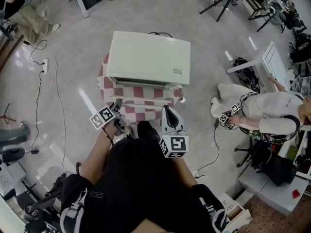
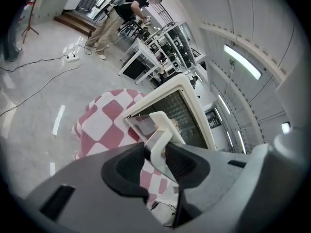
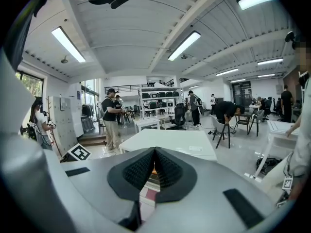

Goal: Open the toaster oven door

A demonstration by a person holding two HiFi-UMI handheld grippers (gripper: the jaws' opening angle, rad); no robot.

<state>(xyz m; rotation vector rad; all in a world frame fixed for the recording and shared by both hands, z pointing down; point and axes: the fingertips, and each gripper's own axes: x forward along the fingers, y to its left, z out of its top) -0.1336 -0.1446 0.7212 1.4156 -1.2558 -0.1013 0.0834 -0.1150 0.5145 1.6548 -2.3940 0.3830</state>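
The toaster oven (image 1: 148, 57) stands on a stand draped in a pink-and-white checked cloth (image 1: 104, 81), straight in front of the seated person's knees. Its glass door (image 1: 143, 90) leans out from the front, top edge away from the frame, and the white handle (image 1: 143, 102) runs along that outer edge. The left gripper (image 1: 116, 107) reaches in at the handle's left end. In the left gripper view, the left gripper (image 2: 156, 153) has its jaws apart with the handle (image 2: 160, 132) standing between them. The handle is close to both pads, and a thin strip of the glass door (image 2: 145, 125) shows on one side of it. Behind it lie the cream frame and dark inside of the oven (image 2: 182, 113). The right gripper (image 1: 166, 111) sits just beside the handle's right end, with its pads pressed together on nothing. In its own view, the right gripper (image 3: 154, 160) points level over the oven's white top (image 3: 170, 142).
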